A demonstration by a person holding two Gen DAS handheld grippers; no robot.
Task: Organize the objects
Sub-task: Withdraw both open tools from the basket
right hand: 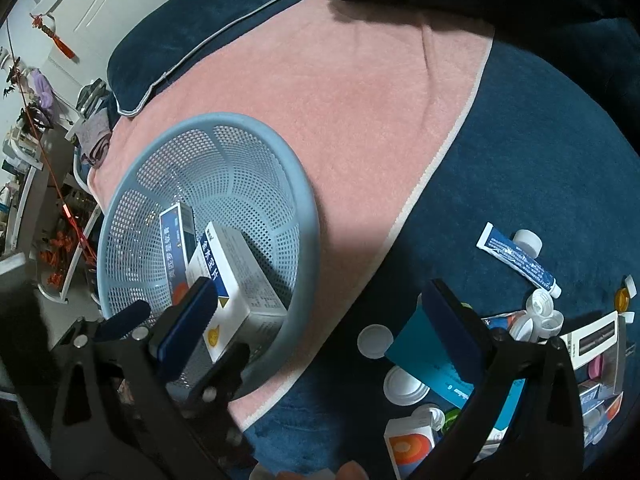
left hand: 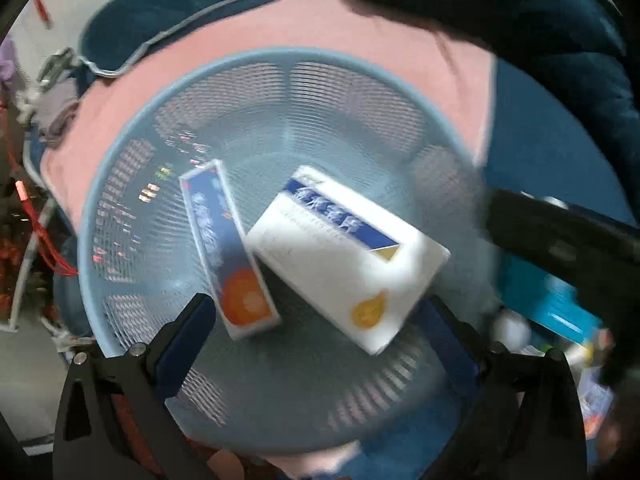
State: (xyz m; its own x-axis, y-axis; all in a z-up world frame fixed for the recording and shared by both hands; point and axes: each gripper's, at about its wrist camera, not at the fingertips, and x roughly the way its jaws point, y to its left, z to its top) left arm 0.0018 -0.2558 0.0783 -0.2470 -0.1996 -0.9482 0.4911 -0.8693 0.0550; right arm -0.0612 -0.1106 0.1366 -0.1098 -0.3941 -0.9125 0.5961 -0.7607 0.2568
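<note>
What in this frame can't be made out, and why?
- Print on the two boxes in the basket: left wrist view, motion blur.
- Items by the teal box: right wrist view, hidden behind the right tool, cut by the edge.
- Tube text: too small.

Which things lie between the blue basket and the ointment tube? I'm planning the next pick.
In the right wrist view, only bare pink towel and dark blue blanket separate the blue basket from the ointment tube.
</note>
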